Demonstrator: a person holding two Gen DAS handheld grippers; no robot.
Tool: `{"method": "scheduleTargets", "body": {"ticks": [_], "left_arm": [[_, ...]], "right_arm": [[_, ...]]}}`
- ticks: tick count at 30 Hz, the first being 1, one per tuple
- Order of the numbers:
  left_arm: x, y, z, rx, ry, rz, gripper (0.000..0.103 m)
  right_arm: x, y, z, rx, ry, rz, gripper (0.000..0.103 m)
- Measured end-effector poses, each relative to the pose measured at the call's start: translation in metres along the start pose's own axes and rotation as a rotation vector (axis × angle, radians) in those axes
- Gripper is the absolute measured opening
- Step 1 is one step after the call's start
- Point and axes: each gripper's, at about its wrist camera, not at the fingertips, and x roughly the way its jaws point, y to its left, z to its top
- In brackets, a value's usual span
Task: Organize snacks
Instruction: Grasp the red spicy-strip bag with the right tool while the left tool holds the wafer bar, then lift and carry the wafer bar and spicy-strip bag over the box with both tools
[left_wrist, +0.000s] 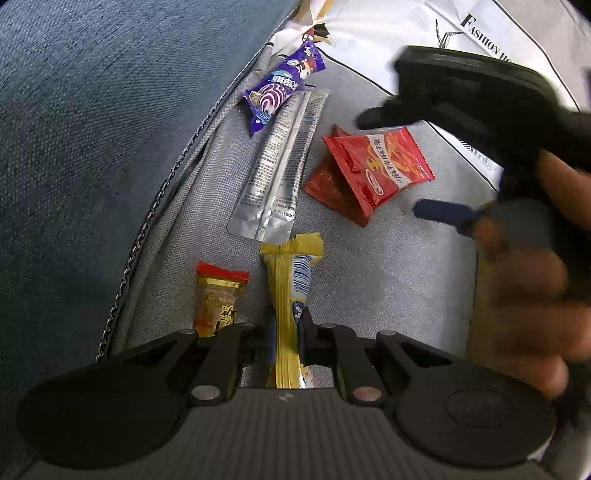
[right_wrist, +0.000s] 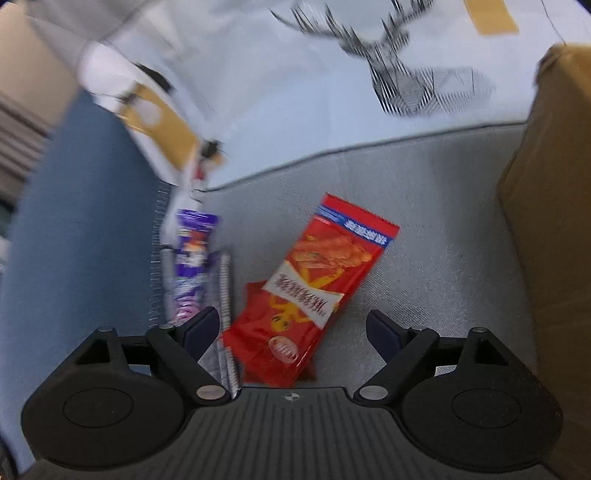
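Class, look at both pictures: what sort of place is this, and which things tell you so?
Probably a living room sofa. The snacks lie on a grey woven seat cushion, a blue fabric cushion stands beside it, and a white pillow with a deer print sits behind.

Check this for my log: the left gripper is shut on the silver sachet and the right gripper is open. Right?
Not quite. The left wrist view shows the left gripper shut on the yellow snack stick; the silver sachet lies loose beyond it. The right gripper is open.
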Motion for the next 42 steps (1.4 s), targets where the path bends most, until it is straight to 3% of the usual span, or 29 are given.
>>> {"method": "scheduleTargets", "body": {"ticks": [6, 8, 10, 11, 16, 21, 32, 38, 42], "left_arm": [[0.0, 0.005, 0.006, -0.013, 0.006, -0.019, 0.012], [-0.001, 0.006, 0.006, -0.01, 0.005, -0.019, 0.012], [-0.002, 0.005, 0.006, -0.008, 0.003, -0.016, 0.012], [-0.003, 0.005, 0.006, -0.006, 0.002, -0.014, 0.012], [-0.005, 0.002, 0.006, 0.011, -0.006, -0.003, 0.012], [-0.01, 0.002, 0.004, 0.015, -0.033, -0.029, 0.012], [-0.03, -0.02, -0.009, 0.133, -0.112, -0.036, 0.012], [-0.053, -0.036, -0.016, 0.187, -0.203, -0.028, 0.012], [-0.07, -0.049, -0.019, 0.218, -0.277, -0.042, 0.012]], "right_arm": [[0.026, 0.022, 0.004, -0.093, -0.011, -0.133, 0.083], [0.027, 0.024, 0.002, -0.13, -0.027, -0.168, 0.063], [0.024, 0.02, -0.001, -0.155, -0.044, -0.175, 0.051], [0.021, 0.015, -0.001, -0.153, -0.046, -0.158, 0.05], [-0.008, -0.005, -0.007, -0.182, -0.059, -0.125, 0.048], [-0.063, -0.011, -0.025, -0.278, -0.114, -0.059, 0.048], [-0.19, -0.063, -0.109, -0.379, -0.239, 0.138, 0.048], [-0.215, -0.089, -0.155, -0.46, -0.383, 0.197, 0.048], [-0.229, -0.102, -0.162, -0.447, -0.42, 0.227, 0.047]]}}
